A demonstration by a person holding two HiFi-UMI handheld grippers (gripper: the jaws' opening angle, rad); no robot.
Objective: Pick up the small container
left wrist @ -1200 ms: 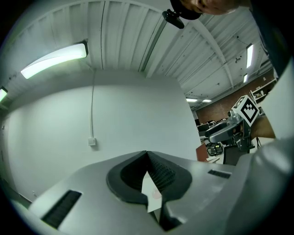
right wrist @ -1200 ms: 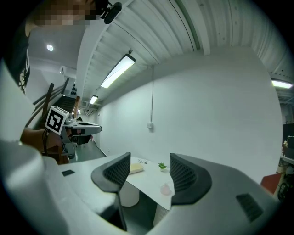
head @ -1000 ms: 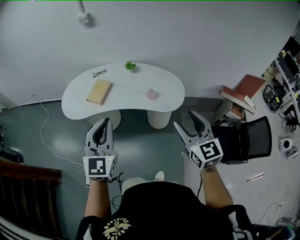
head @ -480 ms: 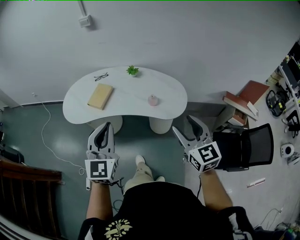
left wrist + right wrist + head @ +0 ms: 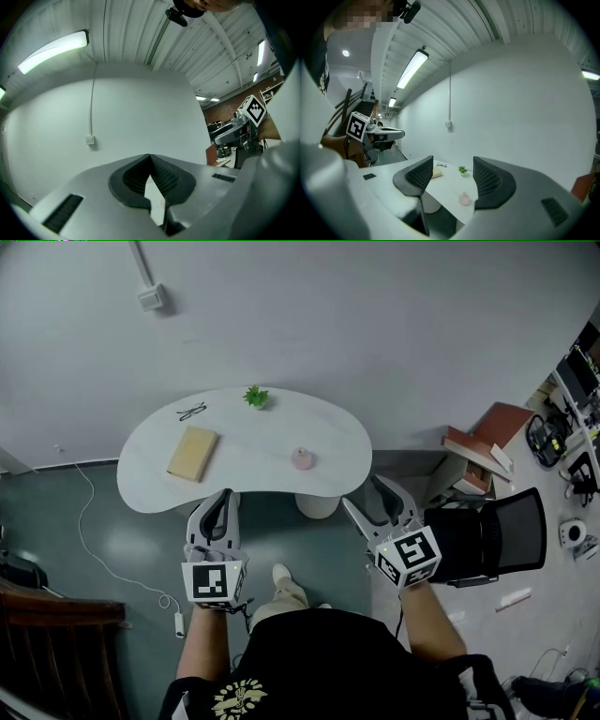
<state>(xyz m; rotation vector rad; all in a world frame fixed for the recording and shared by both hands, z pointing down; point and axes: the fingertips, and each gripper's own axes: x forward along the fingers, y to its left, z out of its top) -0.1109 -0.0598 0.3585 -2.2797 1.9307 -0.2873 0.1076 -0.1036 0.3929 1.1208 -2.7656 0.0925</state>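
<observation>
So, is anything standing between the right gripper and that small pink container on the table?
Nothing visible. The right gripper, jaws apart, hangs short of the table at its near edge, and the small pink container stands alone there. The book, glasses and plant lie further left.

An office-like workroom: bare white table, black mesh office chair, cluttered equipment benches, ceiling strip lights

Smooth white table, pink, perhaps glassy small container, ribbed matt fingers
</observation>
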